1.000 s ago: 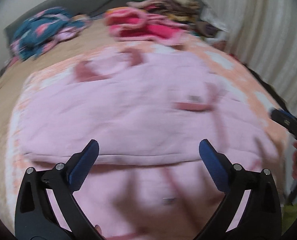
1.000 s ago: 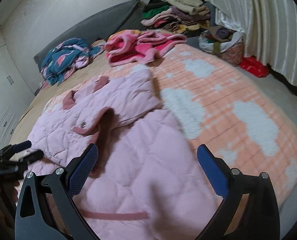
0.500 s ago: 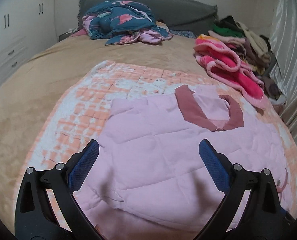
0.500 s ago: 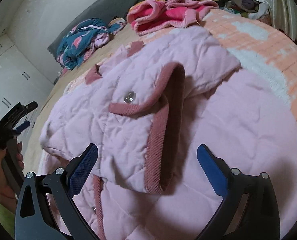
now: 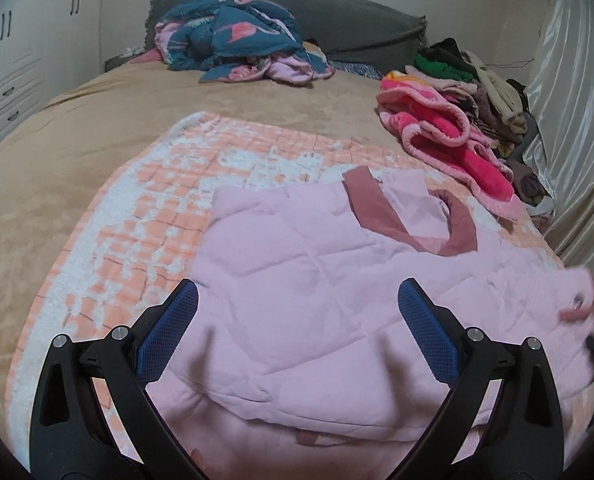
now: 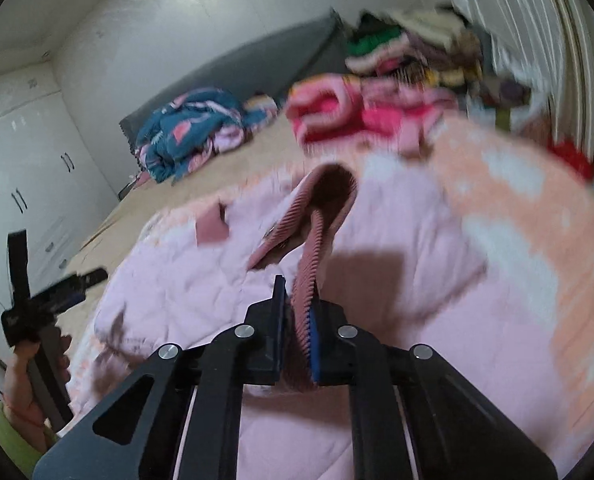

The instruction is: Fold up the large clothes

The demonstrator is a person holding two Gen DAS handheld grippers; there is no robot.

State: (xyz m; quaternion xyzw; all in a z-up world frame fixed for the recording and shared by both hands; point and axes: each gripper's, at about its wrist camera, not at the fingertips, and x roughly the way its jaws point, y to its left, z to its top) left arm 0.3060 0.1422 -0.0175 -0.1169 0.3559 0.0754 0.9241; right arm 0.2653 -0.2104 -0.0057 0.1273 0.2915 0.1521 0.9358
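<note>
We see the pale pink quilted jacket (image 5: pixel 317 292) lying spread on the peach-and-white checked blanket (image 5: pixel 145 216), which covers the foot end of the tan-covered bed (image 5: pixel 57 152). Behind it, against the grey padded headboard (image 5: pixel 357 24), lies the crumpled teal flower-print quilt (image 5: pixel 229 40). Along the bed's right edge lies the bright pink fleece robe (image 5: pixel 449 140), with the heap of mixed clothes (image 5: pixel 477 80) behind it in the far right corner.

The left gripper (image 5: pixel 297 334) hangs with its jaws spread wide, nothing between the blue pads. The right gripper (image 6: pixel 298 320) has its jaws pressed tight on a ribbed cuff (image 6: pixel 311 264). At the far left, the person's left hand (image 6: pixel 33 376) grips the other tool's handle.
</note>
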